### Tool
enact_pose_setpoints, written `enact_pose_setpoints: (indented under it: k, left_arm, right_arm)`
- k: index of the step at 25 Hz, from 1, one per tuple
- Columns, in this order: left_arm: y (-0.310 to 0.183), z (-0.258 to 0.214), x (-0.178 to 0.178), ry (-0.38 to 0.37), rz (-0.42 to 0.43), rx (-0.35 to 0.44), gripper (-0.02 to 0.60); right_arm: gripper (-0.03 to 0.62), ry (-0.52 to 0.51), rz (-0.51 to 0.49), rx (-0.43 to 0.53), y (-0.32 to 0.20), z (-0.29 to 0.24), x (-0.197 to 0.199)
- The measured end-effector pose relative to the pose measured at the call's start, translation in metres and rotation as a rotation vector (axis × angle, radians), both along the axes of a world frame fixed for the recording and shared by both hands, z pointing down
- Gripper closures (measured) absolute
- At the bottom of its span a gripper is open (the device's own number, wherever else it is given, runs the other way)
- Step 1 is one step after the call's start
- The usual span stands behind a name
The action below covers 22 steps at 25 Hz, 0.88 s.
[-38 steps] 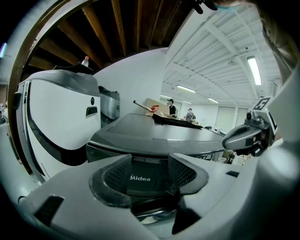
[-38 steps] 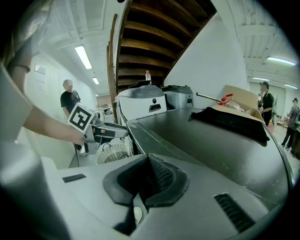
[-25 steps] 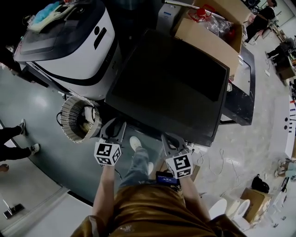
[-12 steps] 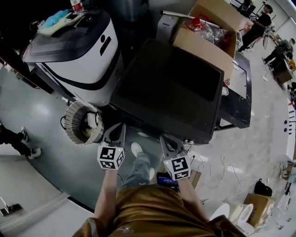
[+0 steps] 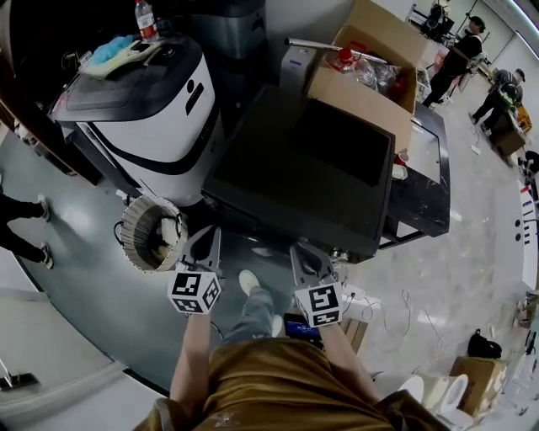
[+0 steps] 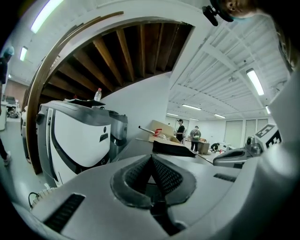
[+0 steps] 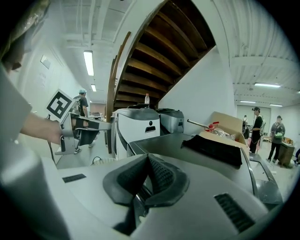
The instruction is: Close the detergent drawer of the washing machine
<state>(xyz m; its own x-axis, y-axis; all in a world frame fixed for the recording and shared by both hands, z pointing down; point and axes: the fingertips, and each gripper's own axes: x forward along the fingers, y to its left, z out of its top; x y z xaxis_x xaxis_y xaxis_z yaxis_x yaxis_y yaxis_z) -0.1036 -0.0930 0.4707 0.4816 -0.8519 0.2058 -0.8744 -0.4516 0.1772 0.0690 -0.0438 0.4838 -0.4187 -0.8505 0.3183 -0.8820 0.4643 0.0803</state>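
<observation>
Right now the left gripper [image 5: 208, 236] and right gripper [image 5: 301, 252] are both pinched closed on nothing, and the dark washing machine [image 5: 312, 168] sits just above them in the frame, its drawer hidden.

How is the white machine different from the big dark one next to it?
The white machine is white with black bands, but the dark machine is dark all over. The white machine's top is rounded and carries a bottle and a blue cloth, while the dark machine's top is flat. Both stand side by side on the grey floor.
</observation>
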Motion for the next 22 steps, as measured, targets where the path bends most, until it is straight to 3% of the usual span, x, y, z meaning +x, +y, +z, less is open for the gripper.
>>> enact_pose_setpoints:
  k: [6,22]
  left_arm:
    - [0.011,-0.020,0.000,0.004,-0.001,0.047,0.557]
    - [0.024,-0.019,-0.005,0.031,-0.022,0.038,0.557]
  right_arm:
    - [0.582,0.014,0.003,0.042,0.007,-0.013,-0.003]
    - [0.582,0.021,-0.022,0.048,0.018,-0.017,-0.010]
